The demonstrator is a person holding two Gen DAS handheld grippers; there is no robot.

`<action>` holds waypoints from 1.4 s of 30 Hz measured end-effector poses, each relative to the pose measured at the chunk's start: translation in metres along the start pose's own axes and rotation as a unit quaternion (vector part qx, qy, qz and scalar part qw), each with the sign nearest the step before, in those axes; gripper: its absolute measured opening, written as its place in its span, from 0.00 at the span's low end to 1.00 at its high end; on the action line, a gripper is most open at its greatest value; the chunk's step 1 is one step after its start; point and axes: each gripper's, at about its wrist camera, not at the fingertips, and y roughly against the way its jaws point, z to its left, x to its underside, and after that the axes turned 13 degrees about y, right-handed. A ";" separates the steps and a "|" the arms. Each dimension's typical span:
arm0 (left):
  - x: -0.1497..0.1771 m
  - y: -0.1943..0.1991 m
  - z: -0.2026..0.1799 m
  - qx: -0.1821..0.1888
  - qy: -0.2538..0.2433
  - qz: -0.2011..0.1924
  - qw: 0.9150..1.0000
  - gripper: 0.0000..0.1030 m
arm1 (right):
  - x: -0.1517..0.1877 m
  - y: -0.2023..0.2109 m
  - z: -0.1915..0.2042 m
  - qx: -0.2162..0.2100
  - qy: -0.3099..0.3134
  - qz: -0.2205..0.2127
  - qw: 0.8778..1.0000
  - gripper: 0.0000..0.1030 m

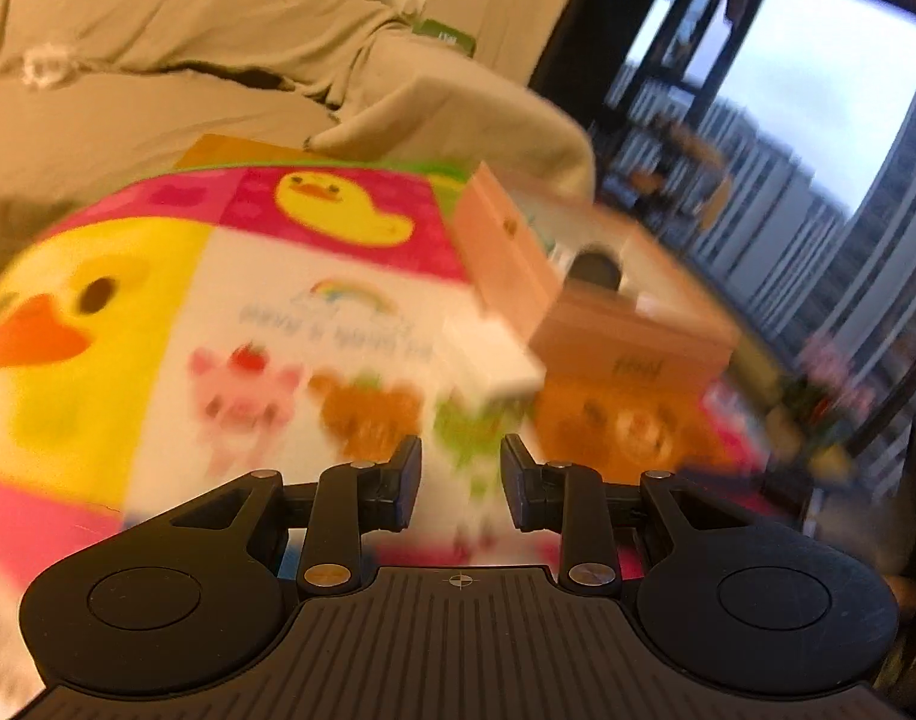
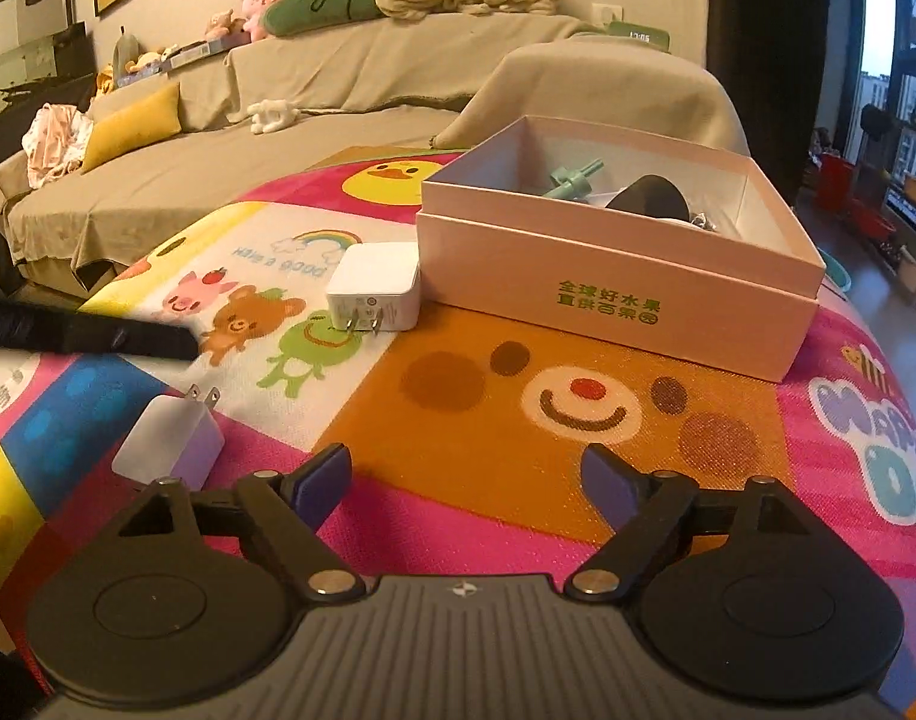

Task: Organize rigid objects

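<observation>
An open pink cardboard box [image 2: 625, 294] stands on the cartoon play mat [image 2: 517, 396]. It holds a green plastic piece [image 2: 571, 180] and a black object [image 2: 649, 198]. A white plug charger [image 2: 377, 288] lies against the box's left side, and a second white charger [image 2: 170, 438] lies at the near left. My right gripper [image 2: 463, 480] is open over the mat's bear face with nothing between its fingers. The left wrist view is blurred. There my left gripper [image 1: 460, 480] has its jaws close together and empty, short of the white charger [image 1: 493, 360] and the box [image 1: 577, 300].
A beige-covered sofa [image 2: 278, 120] with cushions and plush toys runs behind the mat. A dark blurred shape [image 2: 86, 330] reaches in from the left edge. Windows and shelves [image 2: 889, 168] are at the right.
</observation>
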 end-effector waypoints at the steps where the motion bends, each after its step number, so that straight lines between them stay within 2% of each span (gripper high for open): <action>1: -0.012 -0.009 0.005 0.015 0.020 0.002 1.000 0.31 | 0.001 0.001 -0.001 -0.001 -0.004 -0.002 1.000 0.82; 3: -0.036 -0.031 0.012 0.028 0.057 0.004 0.998 0.31 | 0.002 0.002 -0.006 0.002 -0.021 -0.005 1.000 0.82; 5: -0.056 -0.052 0.015 0.020 0.071 -0.002 0.997 0.31 | 0.003 0.003 -0.011 0.002 -0.036 -0.008 0.999 0.82; 7: -0.072 -0.074 0.013 -0.001 0.063 -0.005 0.998 0.30 | 0.004 0.003 -0.013 -0.002 -0.043 -0.011 0.999 0.83; 11: -0.076 -0.109 0.009 -0.023 0.033 0.036 0.999 0.29 | 0.004 0.003 -0.013 -0.004 -0.042 -0.011 0.999 0.84; 14: -0.066 -0.108 0.003 -0.005 -0.002 0.038 0.999 0.25 | 0.003 0.003 -0.014 -0.008 -0.046 -0.013 0.999 0.84; 18: -0.048 -0.099 0.000 0.026 -0.027 0.067 0.997 0.24 | 0.005 0.004 -0.018 -0.014 -0.054 -0.017 0.998 0.85; 22: -0.032 -0.087 -0.008 0.033 -0.071 0.084 0.993 0.24 | 0.005 0.005 -0.017 -0.015 -0.054 -0.017 0.998 0.85; 24: -0.029 -0.078 -0.010 0.020 -0.067 0.085 0.994 0.24 | 0.004 0.005 -0.017 -0.014 -0.054 -0.016 0.998 0.85; 26: -0.025 -0.064 -0.017 -0.019 -0.074 0.068 0.995 0.24 | 0.004 0.006 -0.016 -0.006 -0.052 -0.014 0.999 0.85; 28: -0.018 -0.046 -0.026 -0.058 -0.098 0.056 0.992 0.24 | 0.006 0.012 -0.017 0.020 -0.055 -0.016 0.998 0.85; 31: -0.005 -0.032 -0.036 -0.053 -0.129 0.090 0.986 0.24 | 0.013 0.021 -0.027 0.051 -0.061 -0.019 0.997 0.85; 34: 0.004 -0.039 -0.037 -0.062 -0.122 0.135 0.981 0.25 | 0.021 0.025 -0.048 0.091 -0.090 -0.013 0.992 0.85; 38: 0.005 -0.050 -0.046 -0.061 -0.114 0.139 0.982 0.25 | 0.031 0.027 -0.075 0.065 -0.165 -0.018 0.984 0.85; 42: 0.008 -0.063 -0.058 -0.060 -0.118 0.142 0.981 0.27 | 0.032 0.024 -0.073 0.066 -0.163 -0.022 0.984 0.86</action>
